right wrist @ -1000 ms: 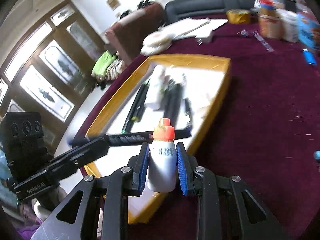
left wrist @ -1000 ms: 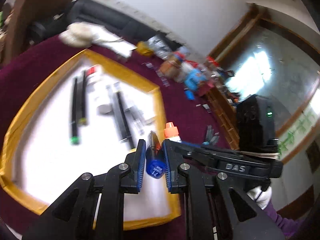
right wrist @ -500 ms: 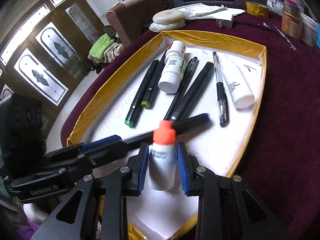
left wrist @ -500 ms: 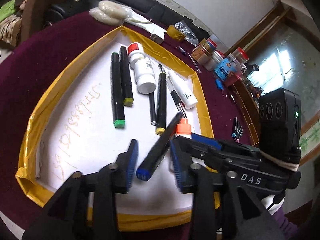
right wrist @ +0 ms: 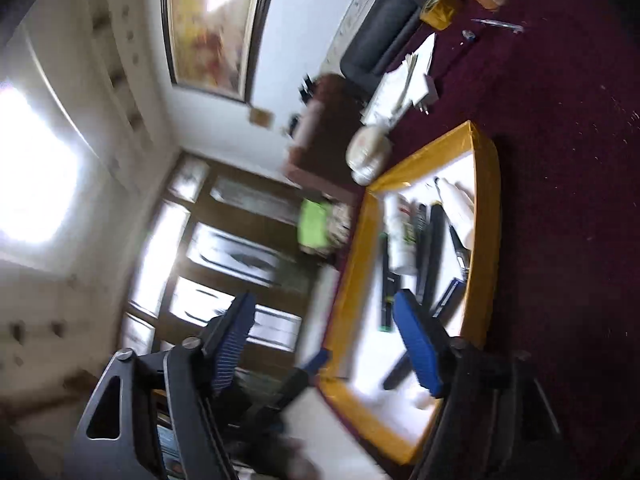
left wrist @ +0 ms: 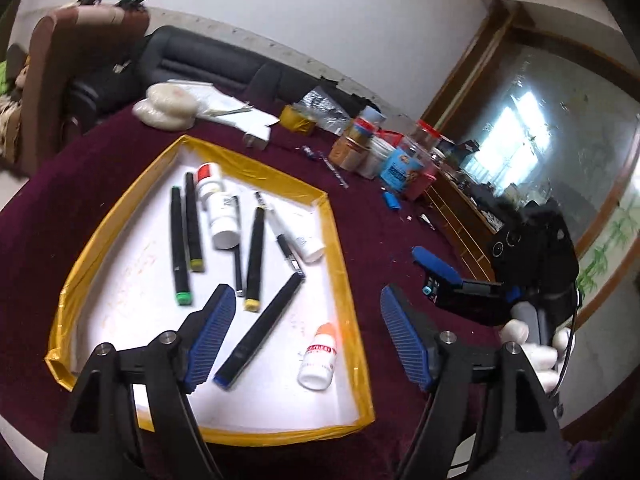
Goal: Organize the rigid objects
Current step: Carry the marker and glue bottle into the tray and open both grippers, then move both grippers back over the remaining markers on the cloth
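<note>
Both grippers hang with jaws spread wide and empty: the left gripper (left wrist: 306, 332) above the yellow-rimmed white tray (left wrist: 342, 264), the right gripper (right wrist: 324, 344) tilted beside it. On the tray floor, a black marker with a blue end (left wrist: 260, 330) lies diagonally, just beside a small white bottle with an orange cap (left wrist: 319, 358) near the right rim. Further back lie more markers and a white red-capped bottle (left wrist: 218, 210).

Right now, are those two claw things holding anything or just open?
Left gripper: open, holding nothing.
Right gripper: open, holding nothing.
</note>
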